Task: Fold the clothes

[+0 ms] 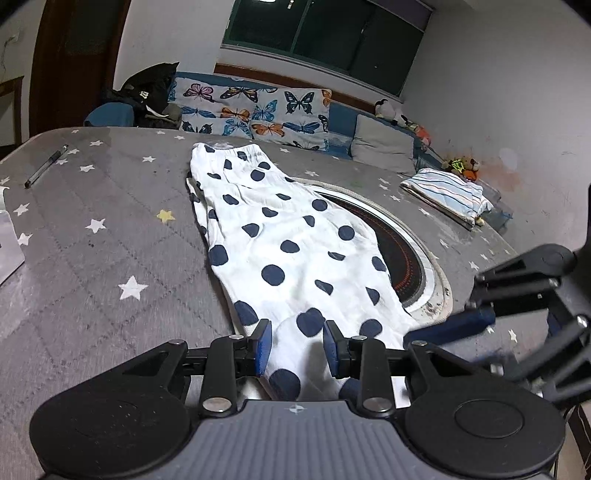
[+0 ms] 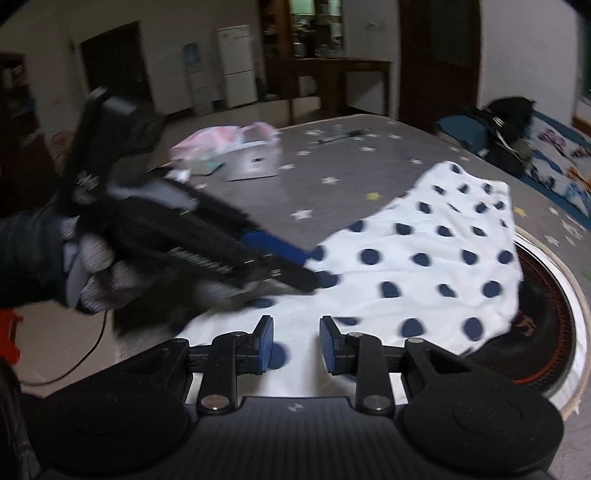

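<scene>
Both grippers, left [image 1: 297,345] and right [image 2: 296,341], hover with jaws apart and empty over the near hem of polka-dot trousers [image 1: 291,236] lying lengthwise along the star-print table [image 1: 92,236], partly covering its round inset burner [image 1: 410,254]. A shallow pinch could catch only one cloth layer, skewing the fold.

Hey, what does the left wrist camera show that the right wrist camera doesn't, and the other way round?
Only the left wrist view shows the folded striped garment, a pen, the butterfly cushion and the dark window.

Only the right wrist view shows a white fridge, a wooden table, a box with pink cloth and the gloved hand holding the left gripper.

Both show the polka-dot garment on the star-patterned cover and the round cooktop.
</scene>
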